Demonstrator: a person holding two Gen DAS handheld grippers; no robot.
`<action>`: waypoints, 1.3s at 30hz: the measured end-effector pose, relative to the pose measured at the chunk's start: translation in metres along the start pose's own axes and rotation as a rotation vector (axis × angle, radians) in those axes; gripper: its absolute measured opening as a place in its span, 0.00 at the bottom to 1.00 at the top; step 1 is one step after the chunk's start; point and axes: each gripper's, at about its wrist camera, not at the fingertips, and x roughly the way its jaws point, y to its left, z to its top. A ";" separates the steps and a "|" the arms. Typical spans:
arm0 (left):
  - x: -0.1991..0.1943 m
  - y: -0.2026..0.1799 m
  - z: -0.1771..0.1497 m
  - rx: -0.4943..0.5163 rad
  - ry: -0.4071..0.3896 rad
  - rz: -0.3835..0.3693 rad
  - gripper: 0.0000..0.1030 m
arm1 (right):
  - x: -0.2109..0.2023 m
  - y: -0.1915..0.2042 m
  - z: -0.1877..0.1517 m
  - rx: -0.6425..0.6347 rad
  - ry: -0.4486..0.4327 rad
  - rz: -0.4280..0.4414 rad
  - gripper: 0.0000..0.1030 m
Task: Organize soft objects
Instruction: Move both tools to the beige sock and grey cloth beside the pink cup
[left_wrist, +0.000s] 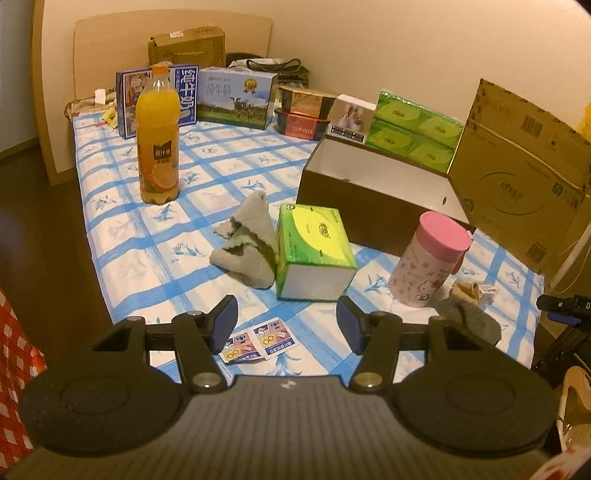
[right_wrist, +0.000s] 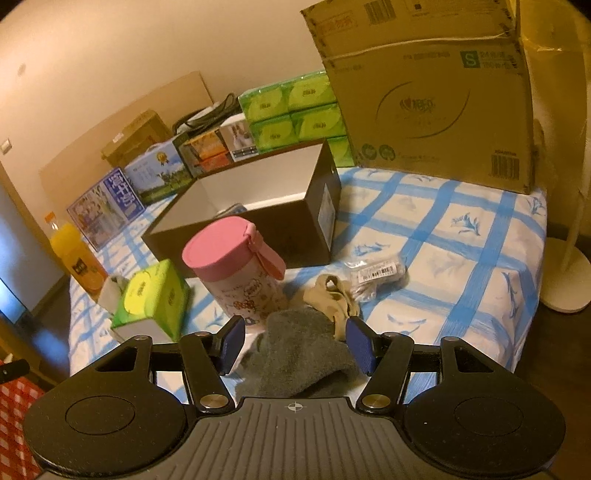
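While both tools hang over the checked blue-and-white cloth, this looks like the approach, with nothing picked up yet.

Right tool (right_wrist: 295, 341): jaws apart, empty, with the grey sock (right_wrist: 299, 356) lying between the blue pads; I can't see either pad pressing on it.

Left tool (left_wrist: 287, 325): jaws apart and holding nothing, aimed toward the green tissue pack (left_wrist: 314, 251) and the crumpled pale cloth (left_wrist: 247, 243) just beside it.

Where the soft things are: grey sock at the near edge of the desk (right_wrist: 443, 236); a beige sock (right_wrist: 334, 295) touching its far side; pale cloth against the tissue pack's left face.

Likely target: the open dark box (right_wrist: 258, 206), white inside, behind the pink-lidded cup (right_wrist: 236, 273). That's my reading from the task.

Grip advice, right: come down so both pads straddle a thick fold of the grey sock, not a thin edge. Soft knit will bunch, so close fully before lifting.

Watch out: the beige sock may snag and ride along; the cup stands close to the left pad and could be nudged.

Grip advice, left: take the pale cloth at its raised peak, clear of the tissue pack.

Carry path: lift above the cup's lid before crossing to the box.
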 end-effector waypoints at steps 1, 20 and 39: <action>0.003 0.000 -0.001 -0.002 0.005 0.001 0.54 | 0.003 0.000 0.000 -0.007 0.003 -0.001 0.60; 0.063 0.001 0.000 0.004 0.061 0.050 0.54 | 0.071 -0.030 0.005 -0.106 0.042 -0.026 0.48; 0.110 0.019 0.006 -0.014 0.083 0.093 0.54 | 0.165 -0.035 0.019 -0.251 0.094 -0.051 0.36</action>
